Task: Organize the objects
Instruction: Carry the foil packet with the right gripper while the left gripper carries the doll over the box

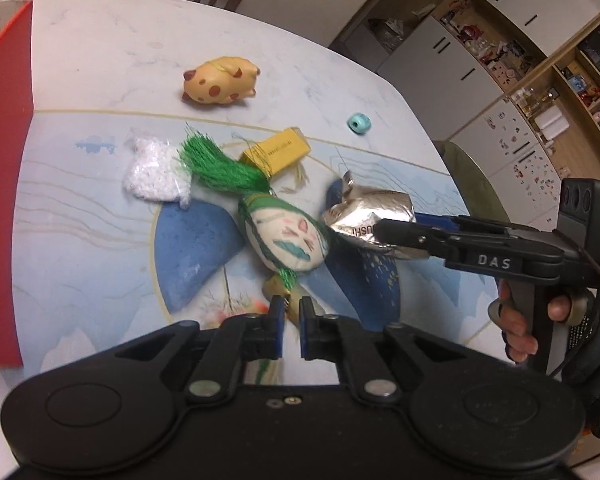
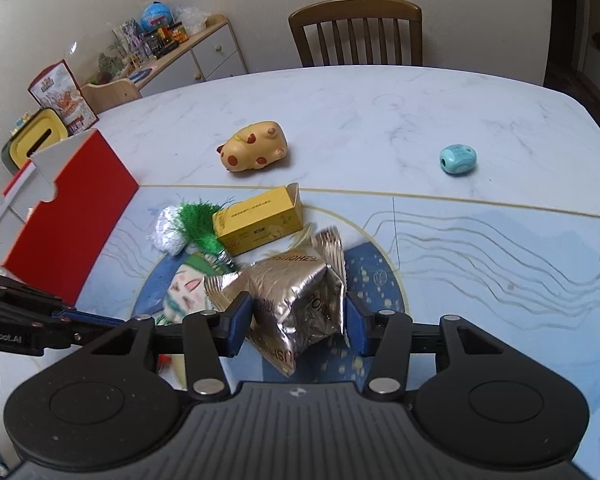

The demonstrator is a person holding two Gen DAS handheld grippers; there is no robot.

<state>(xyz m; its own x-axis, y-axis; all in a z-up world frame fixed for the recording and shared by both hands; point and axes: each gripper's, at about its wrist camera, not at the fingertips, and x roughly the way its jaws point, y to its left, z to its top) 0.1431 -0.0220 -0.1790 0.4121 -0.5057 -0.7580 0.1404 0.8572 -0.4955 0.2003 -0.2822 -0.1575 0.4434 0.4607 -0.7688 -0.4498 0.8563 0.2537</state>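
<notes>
While the left tool (image 1: 288, 332) hovers with its blue pads nearly together on nothing, just short of the painted egg-shaped face ornament with green tassel (image 1: 286, 236), the right tool (image 1: 384, 232) reaches in beside that ornament and meets the crinkled silver foil packet (image 1: 370, 208).

Seen from the right wrist, the right tool (image 2: 296, 320) is clamped on the packet (image 2: 296, 292), which sits beside the ornament (image 2: 184, 288). This looks like the pick-up step; next comes lifting it toward the red cardboard box (image 2: 72, 216) beyond the ornament, presumably the container.

1 foil pouch (image 2: 296, 300), 1 yellow box (image 2: 258, 224), 1 pig toy (image 2: 256, 148), 1 red box (image 2: 72, 220)
</notes>
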